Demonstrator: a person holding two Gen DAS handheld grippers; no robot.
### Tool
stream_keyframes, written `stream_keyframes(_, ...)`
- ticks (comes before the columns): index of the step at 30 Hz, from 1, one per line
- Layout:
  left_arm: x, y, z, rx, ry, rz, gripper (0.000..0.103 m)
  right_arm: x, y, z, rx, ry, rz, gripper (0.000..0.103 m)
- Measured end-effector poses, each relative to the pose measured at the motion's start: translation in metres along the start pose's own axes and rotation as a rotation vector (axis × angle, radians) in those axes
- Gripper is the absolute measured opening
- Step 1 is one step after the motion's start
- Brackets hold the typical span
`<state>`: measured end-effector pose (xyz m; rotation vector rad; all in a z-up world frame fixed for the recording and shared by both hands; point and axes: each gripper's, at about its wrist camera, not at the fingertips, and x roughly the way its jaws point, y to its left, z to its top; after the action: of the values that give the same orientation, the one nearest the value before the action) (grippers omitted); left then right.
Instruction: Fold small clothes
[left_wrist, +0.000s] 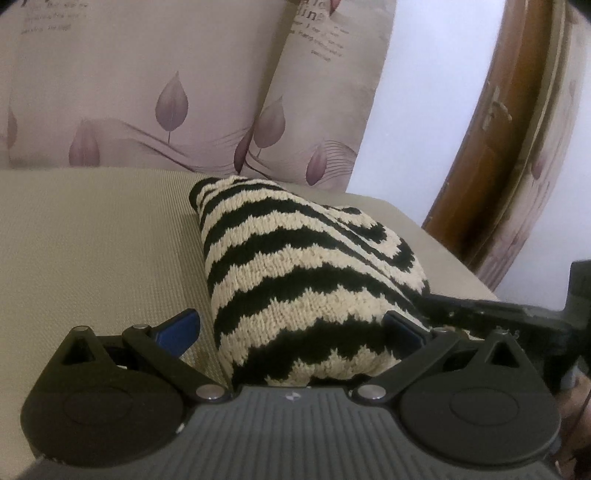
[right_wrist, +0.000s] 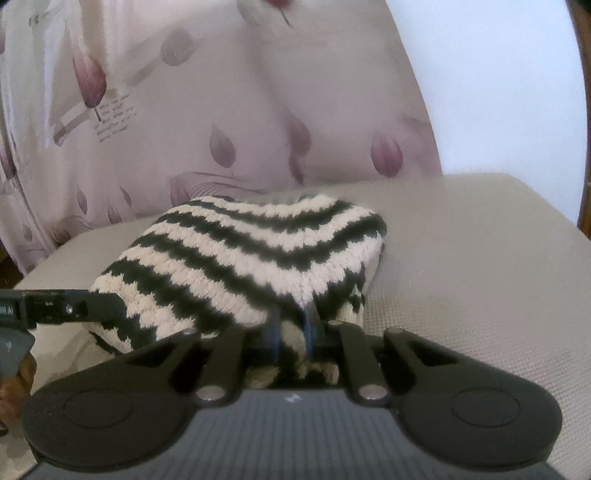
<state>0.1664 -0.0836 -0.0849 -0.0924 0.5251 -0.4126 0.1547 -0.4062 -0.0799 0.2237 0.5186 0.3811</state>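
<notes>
On the sofa seat (right_wrist: 461, 266), my right tongs (right_wrist: 291, 332) pinched the striped knit (right_wrist: 236, 258) mid-fold; left tongs (left_wrist: 291, 328) gaped around it, so next I judged a careful lay-down.

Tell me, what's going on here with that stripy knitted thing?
A person is folding a black-and-cream striped knit on a beige seat cushion, using two handheld grippers. The right gripper has its jaws pinched shut on the knit's near edge. The left gripper stands open around the bundle, not gripping.
</notes>
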Motion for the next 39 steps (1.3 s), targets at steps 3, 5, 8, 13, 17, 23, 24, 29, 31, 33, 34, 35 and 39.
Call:
stream_keyframes(3, -0.002, -0.004, 0.005, 0.019, -0.002, 0.015, 0.103, -0.001, 0.002, 0.002, -0.006, 0.008, -0.006, 0.012)
stream_keyframes(5, -0.005, -0.004, 0.009, 0.036, -0.01, 0.02, 0.103, -0.002, 0.003, 0.004, -0.004, 0.012, -0.009, 0.014)
stream_keyframes(8, -0.014, 0.004, 0.021, 0.043, -0.05, -0.015, 0.103, -0.01, 0.001, 0.011, 0.031, -0.006, -0.007, 0.041)
stream_keyframes(13, 0.012, 0.046, 0.05, -0.059, 0.017, -0.096, 0.103, -0.018, -0.024, 0.024, 0.115, -0.053, 0.002, 0.103)
stream_keyframes(17, 0.054, 0.071, 0.058, -0.136, 0.139, -0.232, 0.103, 0.012, -0.041, 0.029, 0.169, 0.065, 0.064, 0.103)
stream_keyframes(23, 0.108, 0.077, 0.052, -0.186, 0.252, -0.397, 0.101, 0.057, -0.045, 0.026, 0.191, 0.192, 0.159, 0.103)
stream_keyframes(24, 0.111, 0.077, 0.051, -0.186, 0.23, -0.406, 0.094, 0.061, -0.043, 0.025, 0.187, 0.174, 0.169, 0.103)
stream_keyframes(29, 0.104, 0.075, 0.053, -0.198, 0.182, -0.389, 0.059, 0.076, -0.028, 0.03, 0.28, 0.156, 0.231, 0.053)
stream_keyframes(31, 0.084, 0.071, 0.056, -0.168, 0.161, -0.364, 0.057, 0.066, -0.02, 0.033, 0.313, 0.107, 0.23, 0.05)
stream_keyframes(33, 0.062, 0.074, 0.06, -0.151, 0.151, -0.344, 0.057, 0.054, -0.005, 0.036, 0.326, 0.069, 0.279, 0.05)
stream_keyframes(34, 0.049, 0.079, 0.059, -0.157, 0.143, -0.339, 0.057, 0.047, 0.005, 0.038, 0.326, 0.052, 0.293, 0.05)
stream_keyframes(35, 0.033, 0.083, 0.061, -0.167, 0.136, -0.333, 0.057, 0.041, 0.015, 0.04, 0.325, 0.039, 0.306, 0.05)
stream_keyframes(39, -0.029, 0.097, 0.06, -0.174, 0.11, -0.295, 0.057, 0.018, 0.059, 0.041, 0.314, 0.01, 0.372, 0.05)
